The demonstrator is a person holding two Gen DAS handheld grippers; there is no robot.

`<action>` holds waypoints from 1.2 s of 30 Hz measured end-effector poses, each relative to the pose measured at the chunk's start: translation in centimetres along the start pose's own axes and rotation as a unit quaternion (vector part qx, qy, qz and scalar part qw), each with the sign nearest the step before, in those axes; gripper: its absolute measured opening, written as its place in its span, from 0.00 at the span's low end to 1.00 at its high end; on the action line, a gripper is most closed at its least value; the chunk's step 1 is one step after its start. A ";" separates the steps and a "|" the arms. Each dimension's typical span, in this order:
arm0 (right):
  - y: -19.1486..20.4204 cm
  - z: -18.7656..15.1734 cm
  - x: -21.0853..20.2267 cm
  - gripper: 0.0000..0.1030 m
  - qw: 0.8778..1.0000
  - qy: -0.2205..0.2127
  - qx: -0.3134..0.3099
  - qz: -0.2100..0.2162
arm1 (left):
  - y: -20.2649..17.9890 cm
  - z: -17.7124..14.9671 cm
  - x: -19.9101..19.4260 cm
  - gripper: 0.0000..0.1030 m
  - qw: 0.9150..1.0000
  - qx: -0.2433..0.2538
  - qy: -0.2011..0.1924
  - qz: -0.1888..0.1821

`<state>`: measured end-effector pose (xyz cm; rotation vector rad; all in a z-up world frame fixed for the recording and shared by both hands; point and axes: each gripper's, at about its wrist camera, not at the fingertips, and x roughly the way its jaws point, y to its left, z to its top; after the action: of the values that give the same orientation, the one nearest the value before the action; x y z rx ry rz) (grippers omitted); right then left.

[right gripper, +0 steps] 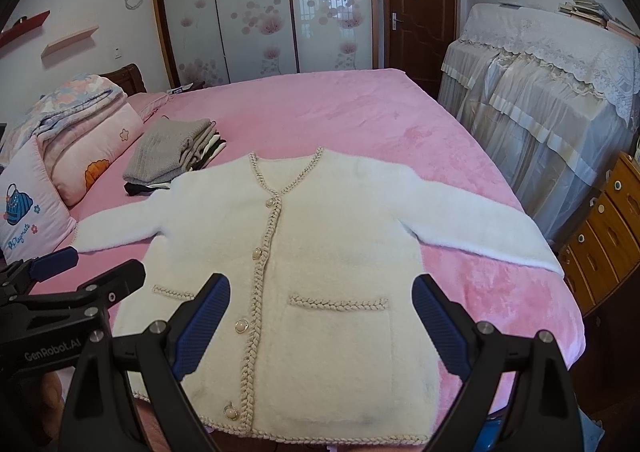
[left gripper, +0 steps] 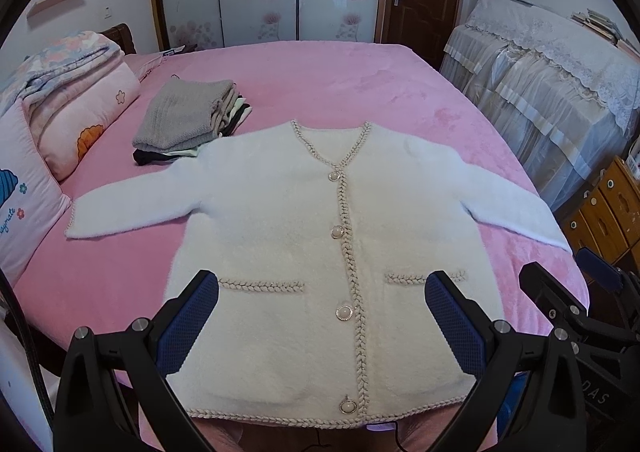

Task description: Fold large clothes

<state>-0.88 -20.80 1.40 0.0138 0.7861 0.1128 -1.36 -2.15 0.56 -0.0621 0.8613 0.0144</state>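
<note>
Lying flat: your white cardigan (left gripper: 304, 252) spread buttoned on the pink bed (left gripper: 340, 84).
Grippers: your left gripper (left gripper: 320, 316) and right gripper (right gripper: 320, 312) hover spread wide, empty.
Nearby: folded clothes stack (left gripper: 188, 120) touches its sleeve.

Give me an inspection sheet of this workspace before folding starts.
Surface: pink bedspread, smooth.
Job's things: white cardigan flat, buttoned, front up, sleeves spread.
Clutter: folded clothes stack beyond its shoulder; bedding pile and pillow along the edge.
Grippers: left tool and right tool open, hovering over the hem, holding nothing.
Cables: black cable beside the left tool.
Surroundings: wardrobe, door, lace-covered furniture, wooden drawers.
</note>
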 end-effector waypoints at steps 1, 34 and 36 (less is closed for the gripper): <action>-0.1 0.0 -0.2 0.91 1.000 -0.001 -0.001 -0.001 | 0.0 -0.1 -0.2 0.99 1.000 -0.003 -0.004 0.000; -6.8 -0.8 -2.6 0.90 0.999 -0.022 0.043 0.011 | -7.2 0.8 -3.1 0.99 0.995 0.082 -0.050 -0.013; -7.9 -0.4 -2.7 0.90 0.998 -0.029 0.047 0.006 | -8.2 1.5 -3.1 0.99 0.995 0.086 -0.056 -0.014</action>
<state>-2.31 -28.94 2.63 0.1112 0.7329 0.0857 -1.88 -10.21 4.29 0.0873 0.7471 -0.0813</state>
